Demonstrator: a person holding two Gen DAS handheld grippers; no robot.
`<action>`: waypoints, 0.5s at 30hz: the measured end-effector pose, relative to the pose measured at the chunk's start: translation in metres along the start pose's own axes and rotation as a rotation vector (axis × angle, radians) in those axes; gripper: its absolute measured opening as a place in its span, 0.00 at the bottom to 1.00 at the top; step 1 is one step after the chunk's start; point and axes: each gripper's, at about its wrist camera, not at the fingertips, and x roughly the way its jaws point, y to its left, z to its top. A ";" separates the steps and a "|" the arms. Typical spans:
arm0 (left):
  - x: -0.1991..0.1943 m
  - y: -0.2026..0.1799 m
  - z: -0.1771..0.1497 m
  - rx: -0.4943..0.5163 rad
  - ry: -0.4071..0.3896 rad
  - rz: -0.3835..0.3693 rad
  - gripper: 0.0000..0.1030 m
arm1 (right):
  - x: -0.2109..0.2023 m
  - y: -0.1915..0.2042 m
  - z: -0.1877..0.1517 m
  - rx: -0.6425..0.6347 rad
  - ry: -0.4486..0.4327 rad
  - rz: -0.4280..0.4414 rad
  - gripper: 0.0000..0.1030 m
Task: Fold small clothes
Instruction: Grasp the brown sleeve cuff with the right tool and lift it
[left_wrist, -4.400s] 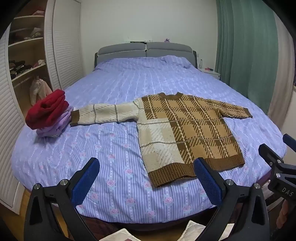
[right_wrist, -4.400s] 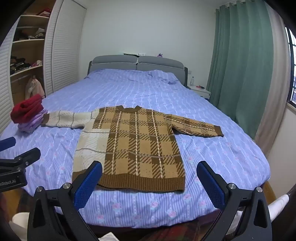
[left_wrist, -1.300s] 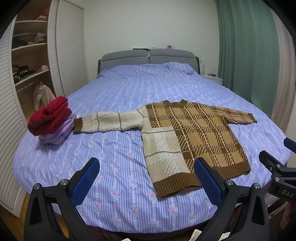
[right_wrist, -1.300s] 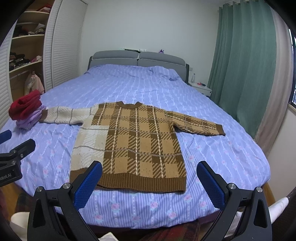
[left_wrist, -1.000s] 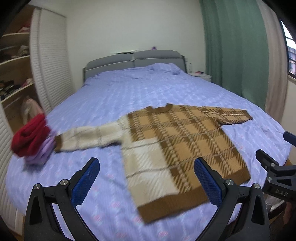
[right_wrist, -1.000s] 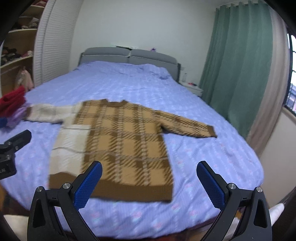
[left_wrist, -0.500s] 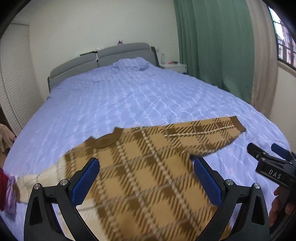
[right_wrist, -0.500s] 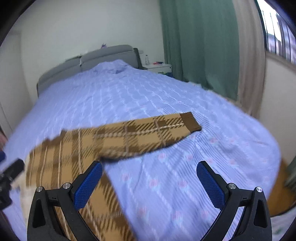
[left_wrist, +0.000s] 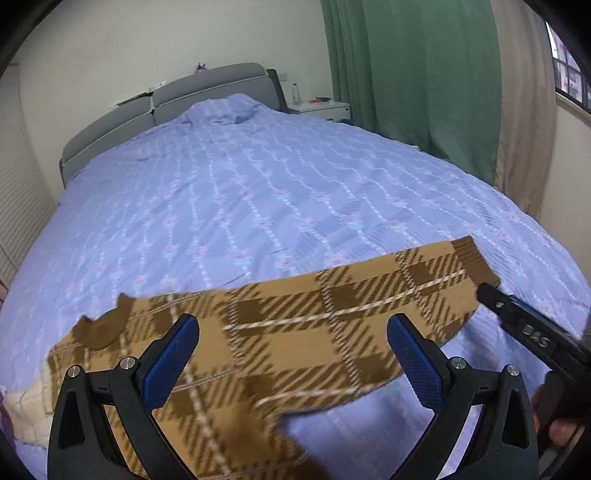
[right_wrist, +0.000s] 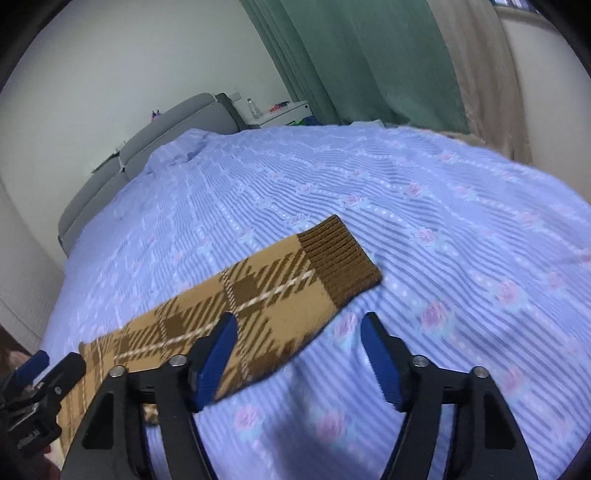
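Right wrist view: right gripper (right_wrist: 295, 354), jaws just narrowed yet gripping nothing, hangs just beside the brown plaid knitted sweater's sleeve (right_wrist: 258, 295), cuff pointing up-right across the lilac floral bedspread (right_wrist: 443, 206). Left gripper (left_wrist: 291, 358), wide apart and empty, hovers over the sleeve's shoulder end.

Lilac floral bedspread (left_wrist: 295, 192), grey headboard (left_wrist: 207, 86), green curtain (left_wrist: 417, 74), white nightstand (left_wrist: 325, 108).

Light: soft, even indoor light, moderately bright; daylight shows at the window (left_wrist: 565, 74) behind the green curtain (left_wrist: 413, 81). Shadows: faint, a dim patch on the bedspread (right_wrist: 424, 206) under the near blue fingers (right_wrist: 380, 358). Glare: none. Blur: the plaid sweater (left_wrist: 280, 332) smeared in both views, worst toward the lower edge. Distortion: strong fisheye bulge, black rounded corners.
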 end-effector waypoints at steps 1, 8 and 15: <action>0.002 -0.003 0.001 0.001 -0.004 0.003 1.00 | 0.008 -0.004 0.003 0.012 0.006 0.012 0.58; 0.022 -0.012 0.002 0.038 -0.008 0.010 1.00 | 0.054 -0.032 0.007 0.118 0.061 0.026 0.47; 0.030 0.019 -0.006 -0.038 0.029 0.038 1.00 | 0.081 -0.020 0.022 0.059 0.060 -0.041 0.32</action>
